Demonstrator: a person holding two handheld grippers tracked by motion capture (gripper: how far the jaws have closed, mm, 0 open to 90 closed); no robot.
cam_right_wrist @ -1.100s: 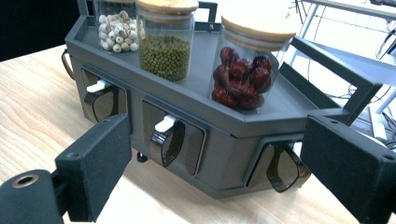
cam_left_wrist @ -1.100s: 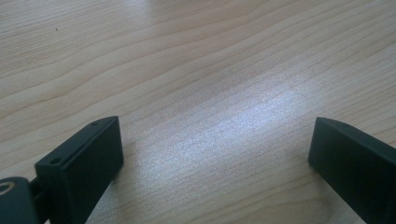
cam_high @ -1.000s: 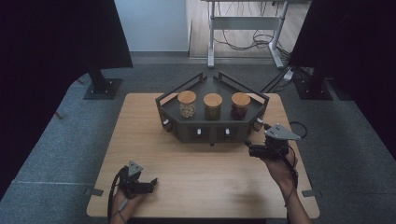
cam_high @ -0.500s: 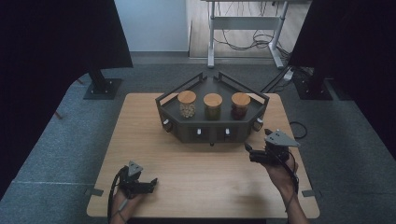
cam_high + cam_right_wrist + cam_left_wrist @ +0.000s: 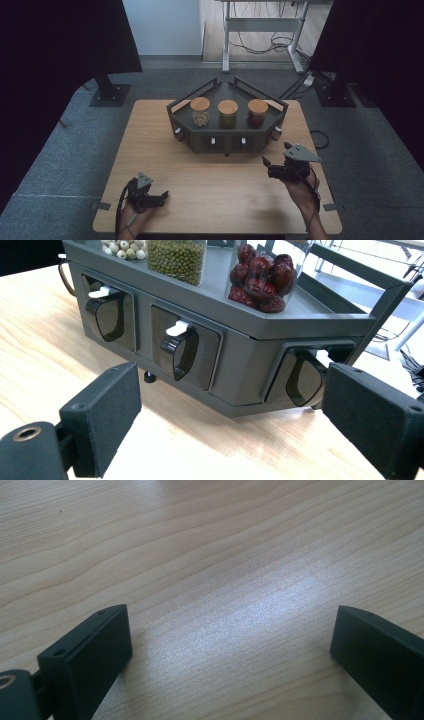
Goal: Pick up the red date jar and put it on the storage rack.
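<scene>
A dark grey drawer stand [image 5: 258, 143] sits at the table's far middle. On top of it are three wooden-lidded jars: pale seeds [image 5: 200, 111], green beans [image 5: 228, 114] and red dates [image 5: 258, 113]. My right gripper [image 5: 267, 168] hovers open in front of the stand's right end, jaws pointing left toward it. In the right gripper view its jaws [image 5: 231, 395] frame the stand's front [image 5: 245, 371]. Drawer handles show there at left [image 5: 107, 315], middle [image 5: 179, 354] and right [image 5: 300, 379], with nothing between the jaws. My left gripper [image 5: 162, 197] rests open at the near left, with bare wood between its jaws [image 5: 230, 630].
The wooden table [image 5: 150, 135] stands on grey carpet. Black stand bases [image 5: 110, 94] [image 5: 335, 92] flank its far corners, and a desk frame with cables [image 5: 262, 30] stands beyond. A cable loop [image 5: 318, 139] hangs off the right edge.
My right gripper has drawn back slightly from the stand toward the near edge. The left gripper has stayed where it was.
</scene>
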